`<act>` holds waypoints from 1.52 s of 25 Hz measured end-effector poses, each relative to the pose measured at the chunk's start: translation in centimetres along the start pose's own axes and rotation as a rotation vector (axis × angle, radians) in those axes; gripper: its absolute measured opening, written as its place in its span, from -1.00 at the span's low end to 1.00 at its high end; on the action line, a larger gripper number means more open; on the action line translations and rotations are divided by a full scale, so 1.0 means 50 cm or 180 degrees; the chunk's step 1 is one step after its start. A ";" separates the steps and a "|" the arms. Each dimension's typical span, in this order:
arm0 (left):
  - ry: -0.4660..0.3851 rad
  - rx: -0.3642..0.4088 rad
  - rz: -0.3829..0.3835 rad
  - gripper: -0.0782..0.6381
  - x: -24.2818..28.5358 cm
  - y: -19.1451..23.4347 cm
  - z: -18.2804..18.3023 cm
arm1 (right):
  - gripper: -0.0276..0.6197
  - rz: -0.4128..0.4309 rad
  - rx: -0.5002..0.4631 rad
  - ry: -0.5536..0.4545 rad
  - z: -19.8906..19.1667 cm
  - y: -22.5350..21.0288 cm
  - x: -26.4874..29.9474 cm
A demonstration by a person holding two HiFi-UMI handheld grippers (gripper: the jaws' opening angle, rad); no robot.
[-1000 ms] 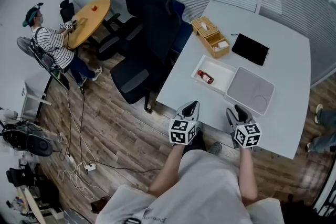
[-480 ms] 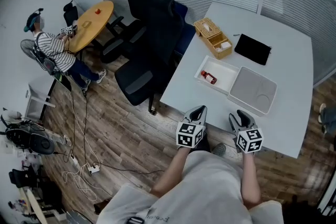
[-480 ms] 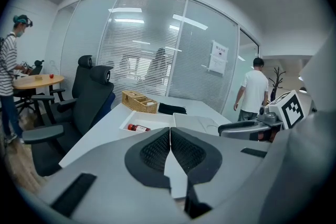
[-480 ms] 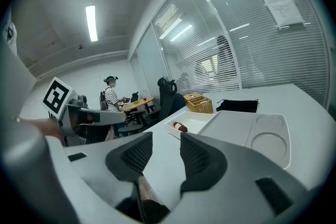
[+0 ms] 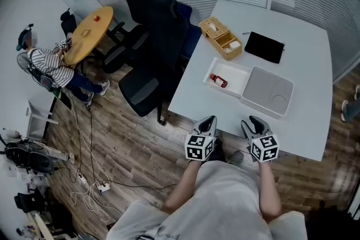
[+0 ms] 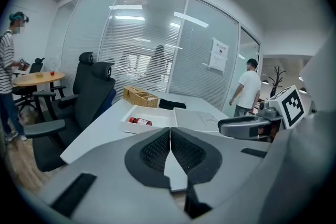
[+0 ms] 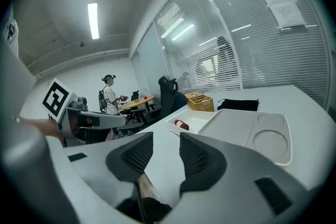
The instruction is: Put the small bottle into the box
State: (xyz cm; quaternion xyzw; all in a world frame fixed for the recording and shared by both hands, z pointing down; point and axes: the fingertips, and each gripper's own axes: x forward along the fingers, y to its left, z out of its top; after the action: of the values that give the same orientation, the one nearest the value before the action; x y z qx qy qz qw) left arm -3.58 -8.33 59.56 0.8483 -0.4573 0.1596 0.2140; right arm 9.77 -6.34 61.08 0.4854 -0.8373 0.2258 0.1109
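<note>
A small red bottle [image 5: 219, 81] lies on its side in the open white box [image 5: 234, 71] on the white table [image 5: 304, 64]; the box's grey lid [image 5: 268, 91] lies flat on its right. The bottle [image 6: 140, 121] also shows far ahead in the left gripper view, and the bottle [image 7: 181, 125] in the right gripper view. Both grippers hang over the table's near edge, well short of the box. My left gripper [image 5: 206, 123] is shut with nothing in it. On my right gripper [image 5: 253, 123] the jaws stand apart, closing a little, with nothing between them.
A wicker basket [image 5: 223, 38] and a black pouch [image 5: 265, 46] lie behind the box. Dark office chairs [image 5: 152, 59] crowd the table's left side. A person [image 5: 45, 62] stands by a round wooden table [image 5: 87, 34]; another person [image 6: 249, 93] stands beyond the glass wall.
The head view has drifted a little, so the table sits slightly differently in frame. Both grippers stay at the near edge, and the bottle stays in the box.
</note>
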 end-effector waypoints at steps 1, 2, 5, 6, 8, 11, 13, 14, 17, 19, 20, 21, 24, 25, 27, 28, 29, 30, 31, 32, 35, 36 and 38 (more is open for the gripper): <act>0.0007 0.0005 -0.0002 -0.70 0.001 0.000 -0.002 | -0.40 -0.0005 0.0002 0.0000 -0.001 -0.001 0.001; 0.0011 0.0011 -0.0003 -0.70 0.001 0.000 -0.003 | -0.41 -0.0008 0.0004 0.0002 -0.002 -0.001 0.002; 0.0005 0.0027 -0.0008 -0.70 0.001 -0.001 0.000 | -0.43 -0.0015 0.0006 0.0001 -0.003 -0.002 0.005; 0.0004 0.0029 -0.0009 -0.70 0.001 0.000 0.000 | -0.44 -0.0016 0.0004 -0.0001 -0.003 -0.002 0.007; 0.0006 0.0033 -0.0008 -0.70 0.002 0.001 0.000 | -0.48 -0.0011 0.0001 -0.0001 -0.002 -0.002 0.009; 0.0016 0.0039 -0.0005 -0.70 0.004 0.002 0.001 | -0.57 0.0000 -0.0005 0.0006 0.001 -0.002 0.013; 0.0015 0.0046 -0.0008 -0.70 0.008 0.001 0.002 | -0.65 -0.0006 -0.0015 0.0016 0.001 -0.004 0.016; 0.0012 0.0047 -0.0011 -0.70 0.009 0.000 0.003 | -0.72 -0.0011 -0.0018 0.0022 0.000 -0.004 0.017; 0.0003 0.0051 -0.0023 -0.70 0.010 -0.002 0.010 | -0.83 -0.0014 -0.0013 0.0048 -0.001 -0.002 0.017; 0.0003 0.0055 -0.0026 -0.70 0.010 -0.003 0.012 | -0.84 -0.0009 -0.0010 0.0067 -0.005 0.001 0.016; 0.0005 0.0056 -0.0024 -0.70 0.010 -0.003 0.012 | -0.85 -0.0006 -0.0004 0.0073 -0.006 0.003 0.016; 0.0007 0.0056 -0.0022 -0.70 0.010 -0.003 0.012 | -0.85 -0.0002 0.0004 0.0079 -0.008 0.004 0.016; 0.0020 0.0056 -0.0031 -0.70 0.012 -0.007 0.012 | -0.85 0.0000 0.0008 0.0109 -0.012 0.005 0.017; 0.0024 0.0058 -0.0039 -0.70 0.014 -0.008 0.012 | -0.85 -0.0004 0.0005 0.0117 -0.013 0.004 0.018; 0.0017 0.0052 -0.0048 -0.70 0.019 -0.008 0.014 | -0.85 -0.0005 0.0003 0.0130 -0.013 0.001 0.024; 0.0014 0.0044 -0.0043 -0.70 0.022 -0.007 0.012 | -0.85 -0.0001 0.0003 0.0142 -0.017 0.001 0.027; 0.0018 0.0032 -0.0034 -0.70 0.023 -0.006 0.007 | -0.85 0.0006 0.0006 0.0159 -0.022 0.002 0.026; 0.0030 0.0020 -0.0021 -0.70 0.021 -0.006 -0.001 | -0.85 0.0010 0.0016 0.0173 -0.029 0.007 0.023; 0.0044 0.0008 -0.0010 -0.70 0.018 -0.006 -0.007 | -0.85 0.0013 0.0028 0.0179 -0.034 0.012 0.020; 0.0051 -0.0004 -0.0004 -0.70 0.018 -0.007 -0.010 | -0.85 0.0015 0.0037 0.0179 -0.035 0.016 0.019; 0.0067 0.0003 -0.0036 -0.70 0.027 -0.014 -0.012 | -0.86 0.0029 0.0005 0.0199 -0.033 0.013 0.024; 0.0078 0.0000 -0.0049 -0.70 0.030 -0.016 -0.014 | -0.86 0.0032 -0.0017 0.0215 -0.034 0.010 0.026; 0.0100 -0.0025 -0.0060 -0.70 0.033 -0.019 -0.019 | -0.86 0.0036 -0.0032 0.0237 -0.035 0.006 0.026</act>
State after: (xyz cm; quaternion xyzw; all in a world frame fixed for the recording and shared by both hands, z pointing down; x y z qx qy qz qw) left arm -1.97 -8.52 60.94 0.8491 -0.4465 0.1691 0.2260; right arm 8.78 -6.38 63.05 0.4714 -0.8364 0.2402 0.1431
